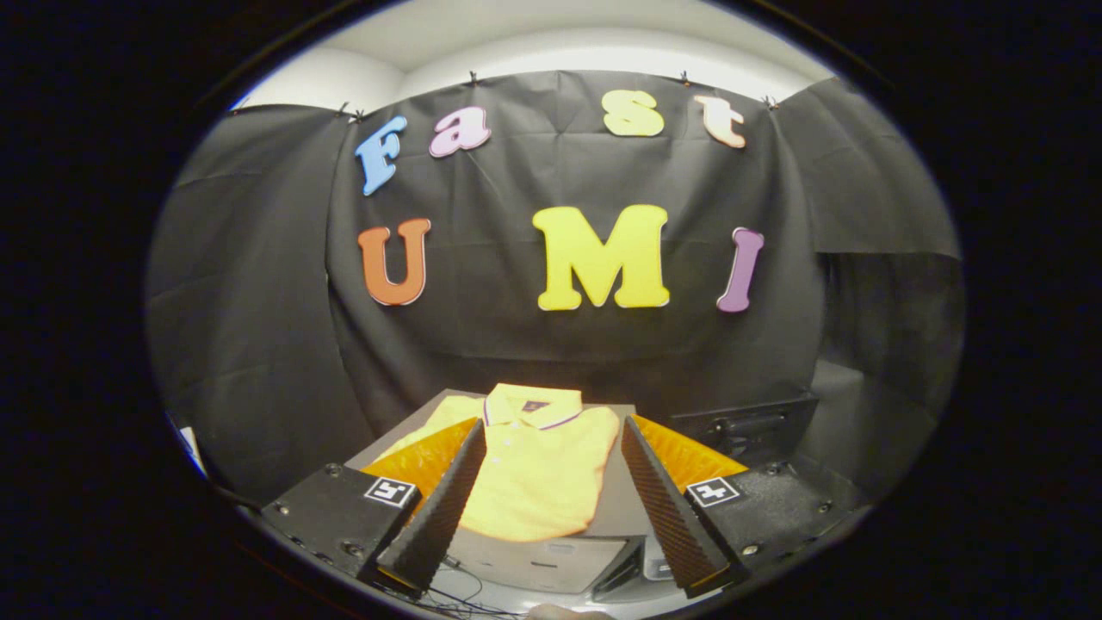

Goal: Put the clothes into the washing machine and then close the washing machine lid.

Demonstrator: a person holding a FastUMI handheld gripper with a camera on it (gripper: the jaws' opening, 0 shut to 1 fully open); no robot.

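- Gripper view: the gripper (pixel 551 439) hung above the work surface, its jaws spread wide and holding nothing.
- Each of the two fingers (pixel 443 508) carried a ribbed inner pad, and each finger base bore a small square marker tag (pixel 390 492).
- A yellow polo shirt (pixel 529 469) lay flat on a grey tabletop (pixel 613 508), just ahead of the fingers and between them as seen from the camera.
- The shirt's collar (pixel 532 405), with a dark trim line at its edge, pointed away toward the booth wall; the hem lay nearest the gripper.
- The left finger covered part of the shirt's sleeve on that side; whether it touched the cloth could not be told.
- The shirt sat apart from both pads, with bare table showing between its right edge and the right finger.
- Beyond the right finger, a dark box-like unit (pixel 745 426) stood beside the table; its details were too dim to make out.
- Below the table's near edge, a pale appliance front (pixel 551 564) and some loose cables (pixel 456 590) showed between the finger bases.
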